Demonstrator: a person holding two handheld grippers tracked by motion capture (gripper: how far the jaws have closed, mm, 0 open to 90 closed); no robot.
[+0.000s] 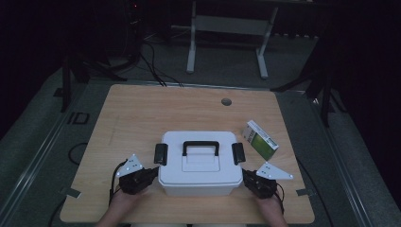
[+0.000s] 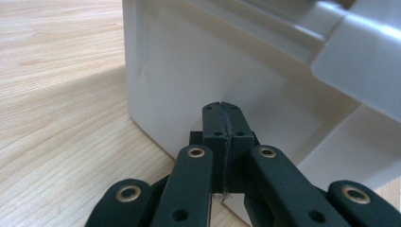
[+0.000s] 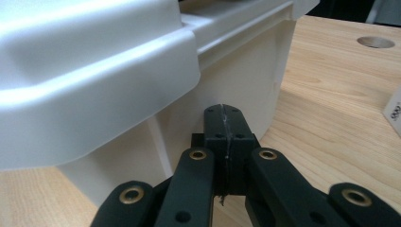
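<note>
A white plastic box (image 1: 198, 163) with a black handle (image 1: 201, 147) and two black side latches stands near the front middle of the wooden table (image 1: 142, 113). My left gripper (image 1: 150, 174) is shut with nothing in it, its tip close against the box's left wall (image 2: 198, 71). My right gripper (image 1: 247, 176) is also shut and empty, its tip against the box's right wall (image 3: 236, 80) below the lid's rim (image 3: 94, 94). In both gripper views the jaws stand pressed together.
A small green and white carton (image 1: 260, 139) lies right of the box, and its corner (image 3: 393, 111) appears in the right gripper view. A round grommet hole (image 1: 226, 101) sits at the table's far side. A white-legged stand (image 1: 227, 28) is beyond the table.
</note>
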